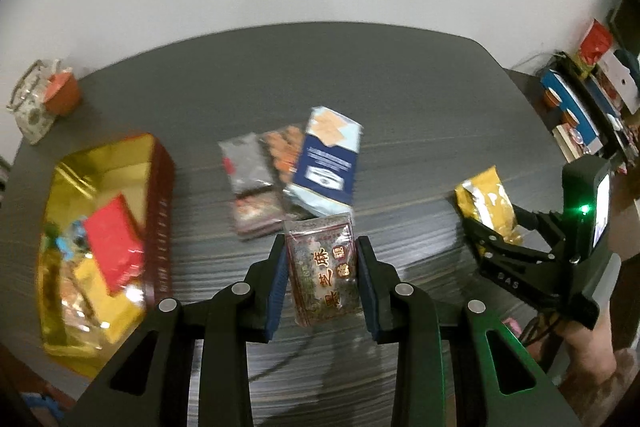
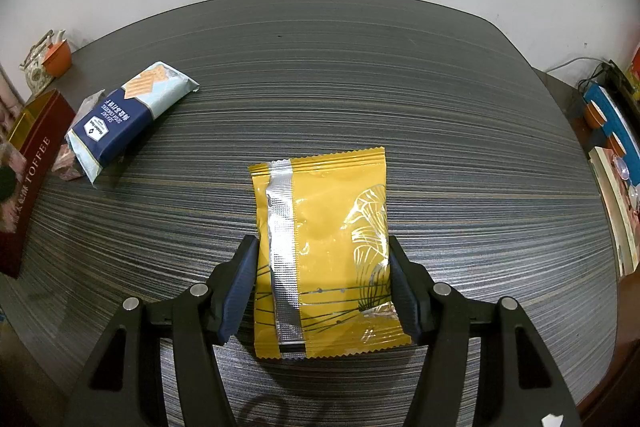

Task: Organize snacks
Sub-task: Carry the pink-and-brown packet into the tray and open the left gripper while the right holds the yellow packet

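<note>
At far left, one gold-lined red tin (image 1: pixel 160 195) sits open on the dark striped counter (image 1: pixel 400 87), already holding several snacks, among them a red packet (image 1: pixel 114 243); the blur prevents an exact count.

Right of the tin, roughly four loose packets lie in an overlapping pile, with one blue-and-white cracker pack (image 1: pixel 328 159) on top.

In front of that pile, the left gripper (image 1: pixel 322 279) is clamped on one clear sesame snack packet (image 1: pixel 324 267), lifted clear of the counter. The pads pinch only its side edges, so the slick film could slip or twist free on the way to the tin.

At right, the right gripper (image 2: pixel 322 279) is clamped on one yellow foil packet (image 2: pixel 324 247), raised above the counter. That puffy packet could be crushed or squirt out if squeezed harder.

With both grippers loaded, they could collide over the tin.
</note>
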{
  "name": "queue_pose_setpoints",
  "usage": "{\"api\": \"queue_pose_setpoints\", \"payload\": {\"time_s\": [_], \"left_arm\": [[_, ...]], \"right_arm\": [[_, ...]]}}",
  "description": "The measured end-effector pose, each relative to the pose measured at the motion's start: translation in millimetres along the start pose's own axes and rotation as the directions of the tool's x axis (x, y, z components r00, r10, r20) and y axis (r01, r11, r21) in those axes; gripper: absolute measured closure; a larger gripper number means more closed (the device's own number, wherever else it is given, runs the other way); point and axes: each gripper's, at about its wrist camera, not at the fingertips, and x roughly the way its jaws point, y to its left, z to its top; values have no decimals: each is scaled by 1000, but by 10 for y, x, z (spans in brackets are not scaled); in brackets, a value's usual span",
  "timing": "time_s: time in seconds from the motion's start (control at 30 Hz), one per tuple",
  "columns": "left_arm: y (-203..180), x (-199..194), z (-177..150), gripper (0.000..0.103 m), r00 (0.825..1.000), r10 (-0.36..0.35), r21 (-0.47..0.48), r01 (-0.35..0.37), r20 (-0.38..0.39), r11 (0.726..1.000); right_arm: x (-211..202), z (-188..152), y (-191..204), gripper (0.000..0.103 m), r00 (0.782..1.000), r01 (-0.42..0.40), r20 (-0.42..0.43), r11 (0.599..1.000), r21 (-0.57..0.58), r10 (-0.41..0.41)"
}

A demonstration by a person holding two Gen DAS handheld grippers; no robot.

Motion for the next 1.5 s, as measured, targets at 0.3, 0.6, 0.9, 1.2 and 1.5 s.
{"api": "queue_pose_setpoints", "payload": {"time_s": [0.3,0.6,0.9,1.2,1.5], "left_arm": [[753,-245,-21,70,995,101,-58,-99,24,993],[1581,-296,-114,70,976,216,-137,-214,-3,967],[2137,-226,-285,70,966,253,-204,-258,-51,944],[2302,-51,-292,70,969,235,-216,-246,-76,945],[2393,22,-223,70,967,247,-204,-255,-65,945]], "right_arm": [[1,-4,-1,45,1000,-2,2,1000,2,2],[6,-4,-6,45,1000,-1,3,1000,0,1],[28,10,-8,45,1000,0,4,1000,-1,0],[16,9,8,45,1000,0,5,1000,-1,0],[24,10,-5,45,1000,0,5,1000,-3,0]]}}
